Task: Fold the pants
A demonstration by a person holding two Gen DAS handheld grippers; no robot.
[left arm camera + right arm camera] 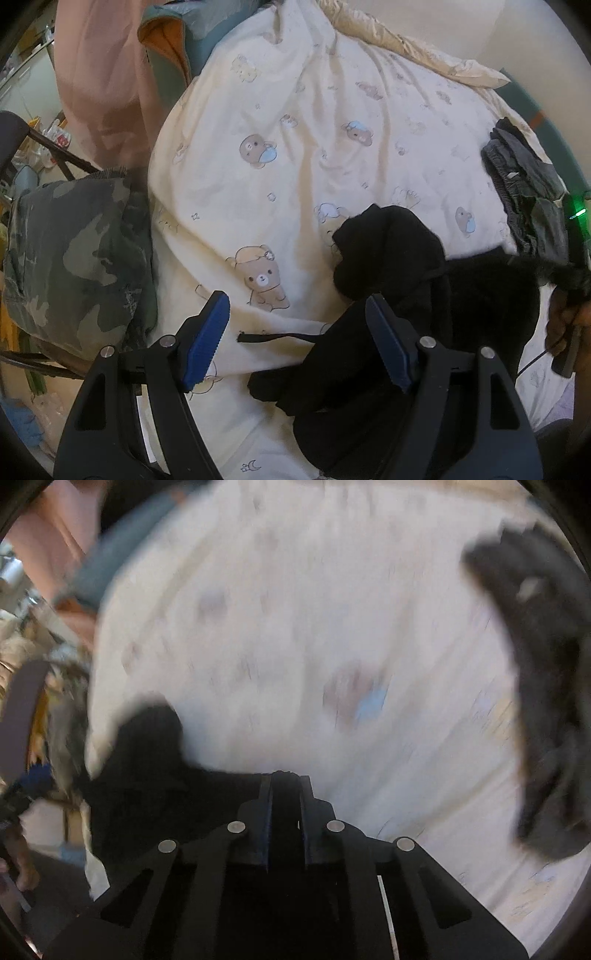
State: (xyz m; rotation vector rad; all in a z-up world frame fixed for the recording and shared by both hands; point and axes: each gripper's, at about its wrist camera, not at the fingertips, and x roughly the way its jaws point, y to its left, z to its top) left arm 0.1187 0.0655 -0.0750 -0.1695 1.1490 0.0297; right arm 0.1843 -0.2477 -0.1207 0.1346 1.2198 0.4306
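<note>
Our left gripper [295, 339] jaws are spread; right gripper [286, 775] jaws pinch the soft, limp pants [399, 266]; we'd grab the waistband.

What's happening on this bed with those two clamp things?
A person is folding black pants on a bear-print blanket, holding a tool in each hand. The right tool is shut on a fold of the black fabric. The left tool hangs open over the pants' near edge and drawstring, gripping nothing. The pants are still crumpled. Grey clothing lies off to the side.
</note>
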